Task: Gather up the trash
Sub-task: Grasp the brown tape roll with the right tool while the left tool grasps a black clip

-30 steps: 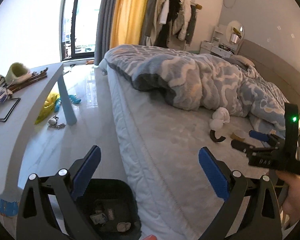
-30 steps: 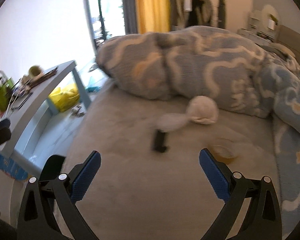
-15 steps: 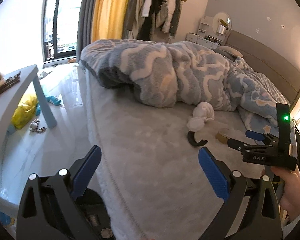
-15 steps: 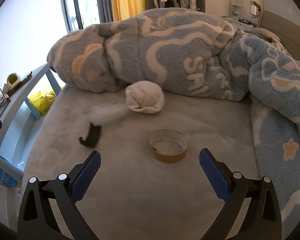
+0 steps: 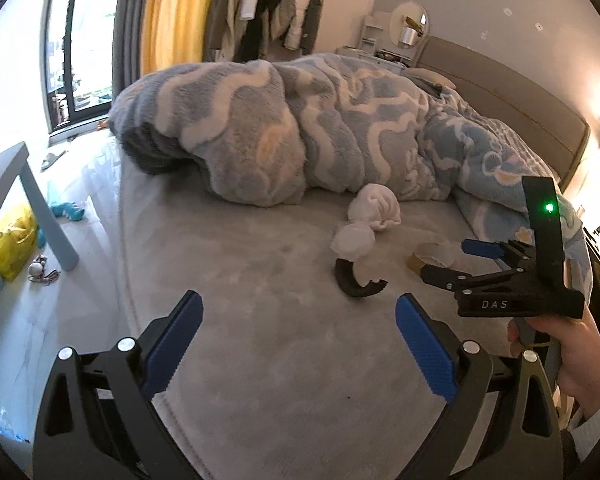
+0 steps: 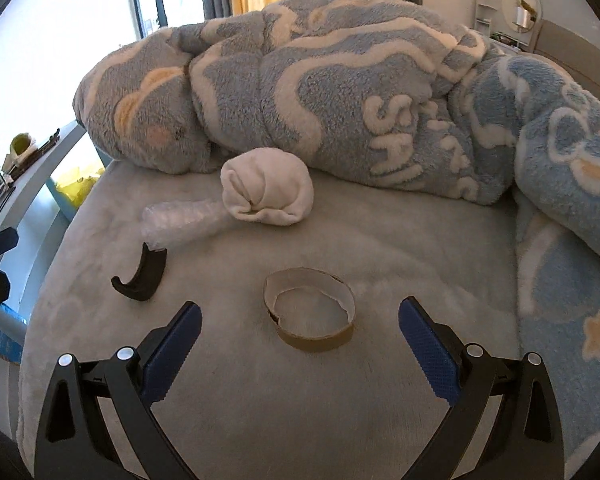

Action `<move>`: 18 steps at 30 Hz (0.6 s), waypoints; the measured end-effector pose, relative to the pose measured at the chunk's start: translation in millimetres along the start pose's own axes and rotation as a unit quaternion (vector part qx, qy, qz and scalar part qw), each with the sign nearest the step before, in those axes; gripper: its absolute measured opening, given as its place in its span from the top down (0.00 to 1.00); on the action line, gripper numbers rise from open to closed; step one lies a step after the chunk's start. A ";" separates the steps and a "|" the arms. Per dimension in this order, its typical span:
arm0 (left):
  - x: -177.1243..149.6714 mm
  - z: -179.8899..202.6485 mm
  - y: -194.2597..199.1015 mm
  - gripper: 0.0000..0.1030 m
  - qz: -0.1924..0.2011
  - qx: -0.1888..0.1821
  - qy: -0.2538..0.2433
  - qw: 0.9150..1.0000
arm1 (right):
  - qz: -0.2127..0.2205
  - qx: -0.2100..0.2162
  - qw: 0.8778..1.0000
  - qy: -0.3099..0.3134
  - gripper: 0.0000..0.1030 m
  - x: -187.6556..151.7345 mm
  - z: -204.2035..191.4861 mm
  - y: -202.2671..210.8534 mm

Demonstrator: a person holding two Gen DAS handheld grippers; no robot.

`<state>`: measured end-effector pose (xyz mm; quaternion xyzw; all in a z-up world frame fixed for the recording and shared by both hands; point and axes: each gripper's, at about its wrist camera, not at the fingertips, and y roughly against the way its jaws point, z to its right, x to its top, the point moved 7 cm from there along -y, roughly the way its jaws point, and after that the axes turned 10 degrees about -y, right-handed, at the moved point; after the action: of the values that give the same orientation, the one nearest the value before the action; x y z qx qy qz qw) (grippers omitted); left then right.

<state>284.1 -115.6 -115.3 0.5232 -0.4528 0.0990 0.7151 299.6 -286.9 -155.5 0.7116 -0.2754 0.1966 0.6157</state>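
Observation:
An empty cardboard tape ring point(image 6: 310, 312) lies on the grey bed sheet point(image 6: 260, 400), just ahead of my open, empty right gripper point(image 6: 298, 346). It also shows in the left wrist view point(image 5: 430, 257). A curved black plastic piece point(image 6: 140, 278) lies left of it, also seen in the left wrist view point(image 5: 356, 280). A crumpled clear wrap point(image 6: 184, 222) and a rolled white sock point(image 6: 268, 192) lie behind. My left gripper point(image 5: 298, 342) is open and empty over the sheet, short of the black piece. The right gripper point(image 5: 452, 258) shows at its right, open beside the ring.
A bunched blue-and-white fleece blanket point(image 6: 340, 88) covers the back of the bed. A light table point(image 5: 40, 216) stands left of the bed, with a yellow bag point(image 5: 12, 240) and small items on the floor beneath. The headboard point(image 5: 520, 100) is at right.
Both grippers have moved forward over the bed toward the trash. The black bin seen under the left gripper earlier is out of view. The tape ring now sits close in front of the right gripper.

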 end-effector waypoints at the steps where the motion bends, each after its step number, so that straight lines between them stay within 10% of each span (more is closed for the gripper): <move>1: 0.4 1.8 -2.7 0.06 -0.001 -0.004 -0.003 1.000 | -0.003 0.001 1.000 0.003 0.03 0.0 -0.3 -2.3; 8: 3.5 22.9 -29.1 0.18 -0.019 -0.035 -0.031 0.999 | -0.012 0.002 1.000 0.022 0.04 3.5 2.1 -15.4; 18: 3.7 44.5 -58.9 0.26 -0.038 -0.083 -0.039 0.995 | -0.040 0.027 0.998 0.041 0.53 0.6 2.4 -28.0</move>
<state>298.2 -179.6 -149.4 0.4822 -0.4667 0.0129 0.7413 317.7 -286.9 -177.1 0.7296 -0.2159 0.2085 0.6145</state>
